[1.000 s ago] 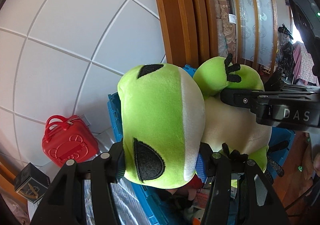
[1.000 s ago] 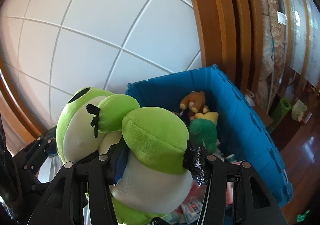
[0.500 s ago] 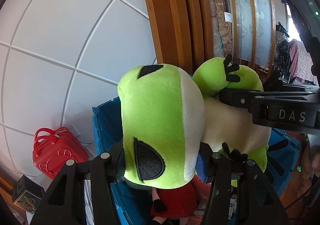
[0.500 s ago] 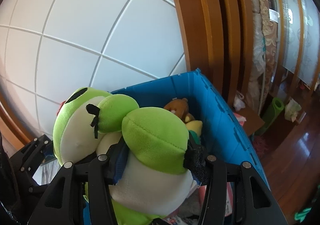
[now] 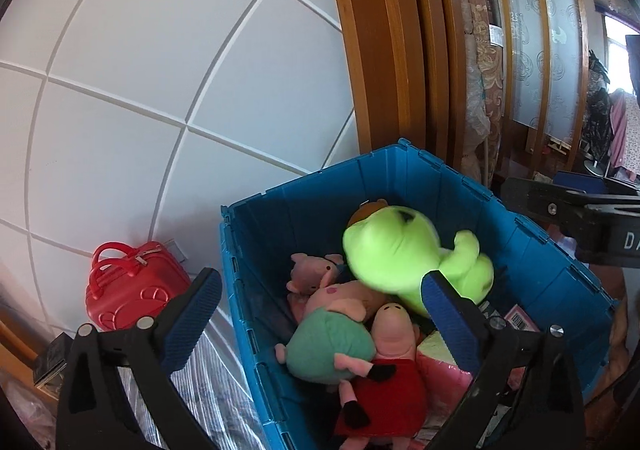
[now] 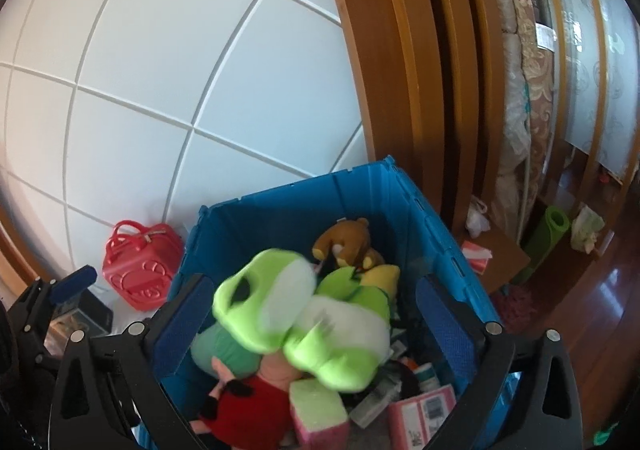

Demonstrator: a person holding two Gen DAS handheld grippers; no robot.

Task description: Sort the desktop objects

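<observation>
A: Left tool (image 5: 322, 314) status?
B: Jaws spread wide, nothing btwn the blue pads (image 5: 192, 320). Tilted fwd & down.
A: Right tool (image 6: 316, 326)?
B: Same. Jaws wide apart, pads (image 6: 180, 330) not touching anything. Also angled down.
A: Relative pos?
B: Side by side, close. Right tool's black frame shows at right edge of left cam; left tool's finger tip shows at left edge of right cam.

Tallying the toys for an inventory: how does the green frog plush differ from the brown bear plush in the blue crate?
The bright green frog plush looks far bigger than the small brown bear plush. The frog lies blurred atop the pile; the bear sits sharp near the back wall. Both are inside the blue plastic crate.
</observation>
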